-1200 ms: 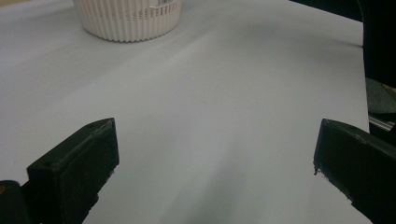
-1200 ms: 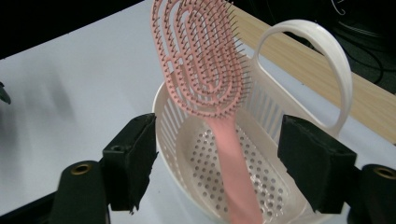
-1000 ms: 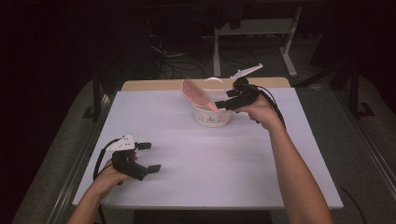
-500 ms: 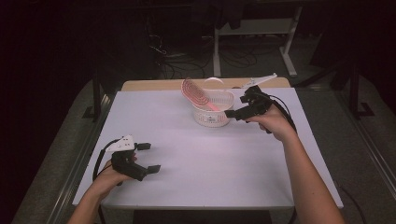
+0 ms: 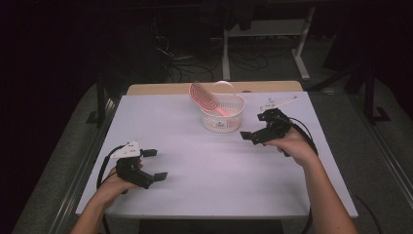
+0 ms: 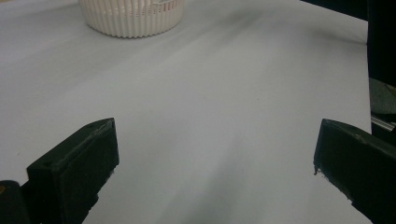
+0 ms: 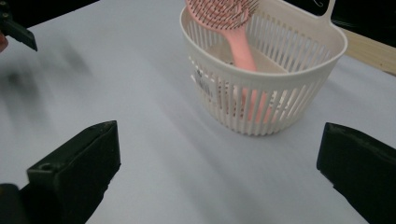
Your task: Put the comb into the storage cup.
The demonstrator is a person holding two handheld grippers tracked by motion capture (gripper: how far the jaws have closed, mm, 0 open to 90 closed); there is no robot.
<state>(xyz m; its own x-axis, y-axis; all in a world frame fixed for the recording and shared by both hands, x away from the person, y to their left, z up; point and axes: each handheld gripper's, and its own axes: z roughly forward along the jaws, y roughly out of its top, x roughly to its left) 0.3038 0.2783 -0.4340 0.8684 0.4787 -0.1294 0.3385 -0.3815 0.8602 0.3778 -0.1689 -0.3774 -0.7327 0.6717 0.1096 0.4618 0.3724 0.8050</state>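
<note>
Pink hairbrush [image 7: 233,28] stands tilted in the white basket [image 5: 221,117] at the desk's [image 5: 204,165] far middle; right gripper [image 5: 259,126], jaws just opened and empty, sits just beside it; left gripper [image 5: 152,165] released, near edge.

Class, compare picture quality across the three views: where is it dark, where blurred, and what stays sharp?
High view: table lit, surroundings nearly black. Right gripper view: basket and pink hairbrush fairly sharp, tabletop at left smeared. Left gripper view: soft grey streaks across the table, basket cut off by the top edge.
</note>
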